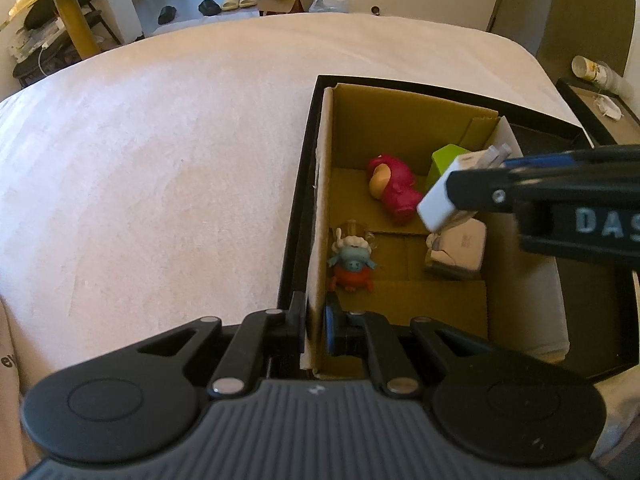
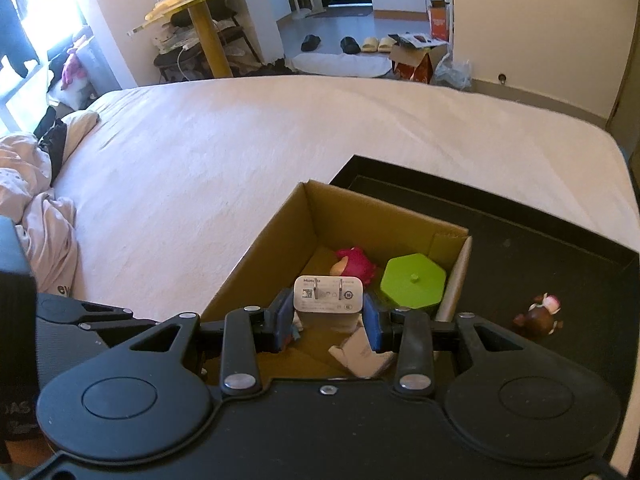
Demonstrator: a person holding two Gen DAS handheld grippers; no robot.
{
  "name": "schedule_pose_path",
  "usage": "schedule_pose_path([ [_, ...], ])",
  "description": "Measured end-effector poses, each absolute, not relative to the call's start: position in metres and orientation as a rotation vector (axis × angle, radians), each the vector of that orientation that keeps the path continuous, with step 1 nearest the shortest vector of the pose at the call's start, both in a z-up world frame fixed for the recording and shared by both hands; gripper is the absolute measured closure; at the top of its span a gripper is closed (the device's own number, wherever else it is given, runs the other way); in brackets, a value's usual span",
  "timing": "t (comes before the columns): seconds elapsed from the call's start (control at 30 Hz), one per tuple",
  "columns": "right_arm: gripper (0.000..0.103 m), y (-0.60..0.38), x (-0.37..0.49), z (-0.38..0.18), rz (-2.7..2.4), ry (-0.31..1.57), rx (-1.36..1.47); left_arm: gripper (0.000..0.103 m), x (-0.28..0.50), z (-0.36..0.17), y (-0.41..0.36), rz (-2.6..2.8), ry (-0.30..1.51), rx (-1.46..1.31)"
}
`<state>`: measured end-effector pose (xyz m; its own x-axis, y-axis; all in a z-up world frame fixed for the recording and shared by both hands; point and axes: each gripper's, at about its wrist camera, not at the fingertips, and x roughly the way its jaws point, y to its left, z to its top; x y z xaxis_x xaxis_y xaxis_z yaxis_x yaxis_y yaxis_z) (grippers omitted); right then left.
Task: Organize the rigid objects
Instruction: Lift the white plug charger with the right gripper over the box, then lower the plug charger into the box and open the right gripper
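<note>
A cardboard box (image 1: 320, 200) stands in a black tray (image 1: 296, 208) on the bed. My left gripper (image 1: 314, 330) is shut on the box's near left wall. My right gripper (image 2: 329, 316) is shut on a white charger plug (image 2: 329, 294), held over the box; it also shows in the left wrist view (image 1: 438, 196). Inside the box lie a red toy figure (image 1: 394, 186), a green hexagonal block (image 2: 412, 280), a blue-and-red toy figure (image 1: 352, 266) and a white packet (image 1: 460, 248). A brown toy figure (image 2: 540, 314) lies on the tray outside the box.
The pale bedsheet (image 1: 160, 160) spreads left and far of the tray. Crumpled clothes (image 2: 36, 184) lie at the bed's left side. A nightstand with a paper cup (image 1: 592, 70) stands to the right. A round table (image 2: 200, 4) stands beyond the bed.
</note>
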<state>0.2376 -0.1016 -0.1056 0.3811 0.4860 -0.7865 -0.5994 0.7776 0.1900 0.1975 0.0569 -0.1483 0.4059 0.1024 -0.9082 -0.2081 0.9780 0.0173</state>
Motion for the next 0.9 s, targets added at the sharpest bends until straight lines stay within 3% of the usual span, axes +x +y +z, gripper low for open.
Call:
schedule_pose_path([
  [0.5, 0.066, -0.082, 0.244, -0.135, 0.679, 1.067, -0.141, 0.095, 0.194, -0.145, 0.058, 0.185, 1.132, -0.108],
  [0.9, 0.063, -0.103, 0.242, -0.112, 0.688, 1.0, -0.099, 0.095, 0.198, -0.14, 0.052, 0.2, 1.126, -0.088],
])
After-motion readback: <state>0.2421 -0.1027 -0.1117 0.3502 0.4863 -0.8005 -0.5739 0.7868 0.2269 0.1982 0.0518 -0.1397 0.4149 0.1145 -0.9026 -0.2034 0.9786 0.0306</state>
